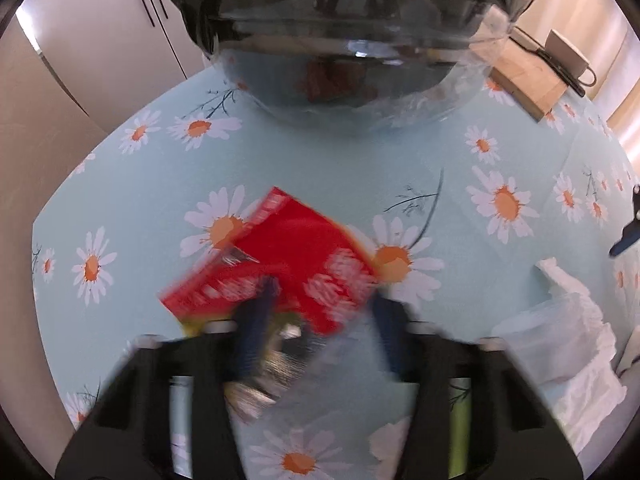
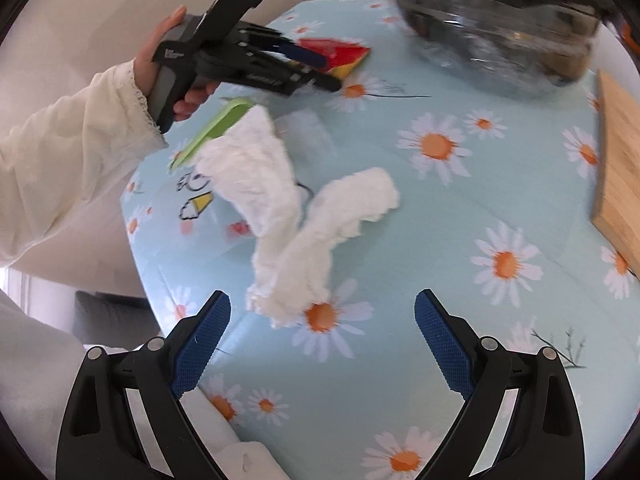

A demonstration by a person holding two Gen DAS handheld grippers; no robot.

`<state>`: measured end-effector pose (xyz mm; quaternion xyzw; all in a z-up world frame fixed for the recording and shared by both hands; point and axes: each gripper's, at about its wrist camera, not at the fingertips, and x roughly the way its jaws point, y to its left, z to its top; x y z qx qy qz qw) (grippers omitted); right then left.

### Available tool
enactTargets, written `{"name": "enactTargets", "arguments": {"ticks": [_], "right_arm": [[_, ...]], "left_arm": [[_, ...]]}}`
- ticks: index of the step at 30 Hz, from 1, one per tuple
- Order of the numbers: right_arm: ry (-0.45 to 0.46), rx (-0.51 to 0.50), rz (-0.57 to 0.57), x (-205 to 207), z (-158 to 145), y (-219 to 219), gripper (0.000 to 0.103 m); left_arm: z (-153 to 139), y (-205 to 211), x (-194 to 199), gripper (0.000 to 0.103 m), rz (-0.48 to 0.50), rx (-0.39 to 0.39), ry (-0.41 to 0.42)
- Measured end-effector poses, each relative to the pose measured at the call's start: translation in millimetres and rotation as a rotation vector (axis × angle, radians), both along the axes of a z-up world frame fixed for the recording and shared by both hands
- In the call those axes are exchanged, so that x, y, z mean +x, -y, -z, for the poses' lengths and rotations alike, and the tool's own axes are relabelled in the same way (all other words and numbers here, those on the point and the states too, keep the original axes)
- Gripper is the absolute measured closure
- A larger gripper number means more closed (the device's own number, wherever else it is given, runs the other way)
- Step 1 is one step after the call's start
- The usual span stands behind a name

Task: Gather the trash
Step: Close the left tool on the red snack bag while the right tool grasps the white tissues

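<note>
Right wrist: crumpled tissue (image 2: pixel 304 220) before open right claw (image 2: pixel 322 344); bin bag (image 2: pixel 500 40) beyond.

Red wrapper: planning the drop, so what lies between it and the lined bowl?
Only bare daisy tablecloth lies between the red wrapper and the lined bowl, clearest in the left wrist view.

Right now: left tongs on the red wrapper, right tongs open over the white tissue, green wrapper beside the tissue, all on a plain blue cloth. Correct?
One error: the cloth isn't plain; it's light blue with a daisy print, as the right wrist view shows. The rest stands: left tongs on the red wrapper, right tongs open over the tissue, green wrapper beside it.
</note>
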<state>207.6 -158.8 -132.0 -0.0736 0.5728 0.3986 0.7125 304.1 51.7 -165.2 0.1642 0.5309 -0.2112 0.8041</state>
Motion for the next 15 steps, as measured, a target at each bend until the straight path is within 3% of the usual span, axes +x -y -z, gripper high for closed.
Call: {"name": "enactTargets", "arguments": {"ticks": [3, 11, 13, 15], "right_arm": [[0.002, 0.001, -0.016, -2, 4, -8, 0.014], [0.016, -0.001, -0.024, 1, 9, -23, 0.016], [0.001, 0.000, -0.020, 3, 11, -25, 0.041], [-0.006, -0.011, -0.006, 4, 15, -26, 0.056]], "left_arm": [[-1, 2, -9, 0.095, -0.012, 0.003, 0.003], [-24, -24, -32, 0.098, -0.131, -0.072, 0.024], [-34, -32, -40, 0.098, -0.156, -0.078, 0.041], [-41, -38, -45, 0.098, -0.177, -0.080, 0.055]]}}
